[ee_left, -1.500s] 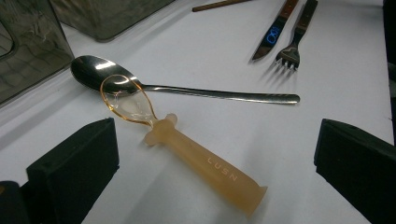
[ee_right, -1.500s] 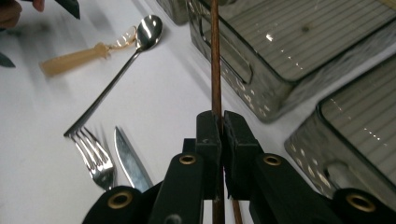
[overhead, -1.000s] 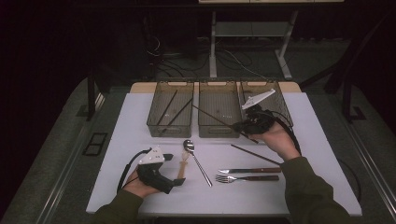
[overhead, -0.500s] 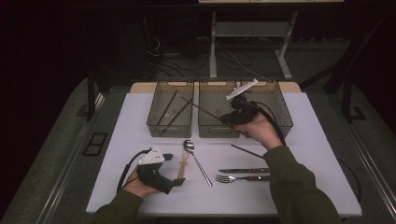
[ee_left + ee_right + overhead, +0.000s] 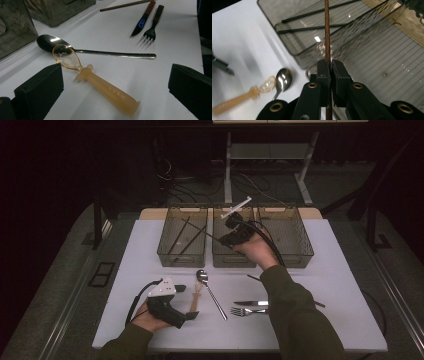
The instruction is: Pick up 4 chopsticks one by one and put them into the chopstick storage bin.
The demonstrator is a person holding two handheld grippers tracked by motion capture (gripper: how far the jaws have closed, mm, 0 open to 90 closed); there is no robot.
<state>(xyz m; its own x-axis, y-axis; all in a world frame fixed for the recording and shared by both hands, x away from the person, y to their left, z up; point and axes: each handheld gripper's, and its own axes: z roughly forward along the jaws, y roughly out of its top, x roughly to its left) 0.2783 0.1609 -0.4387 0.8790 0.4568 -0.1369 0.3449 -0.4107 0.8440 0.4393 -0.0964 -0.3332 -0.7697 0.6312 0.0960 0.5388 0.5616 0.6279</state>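
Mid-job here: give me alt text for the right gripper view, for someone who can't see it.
The right gripper is shut on a brown chopstick, which runs straight up the frame over clear bins; one bin holds two dark chopsticks. On the white table at lower left lie a metal spoon and an amber plastic spoon.

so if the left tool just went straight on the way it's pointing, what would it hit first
Probably the amber plastic spoon, which lies on the table between the open left tool jaws. Its bowl overlaps the metal spoon just beyond. Depth is hard to judge.
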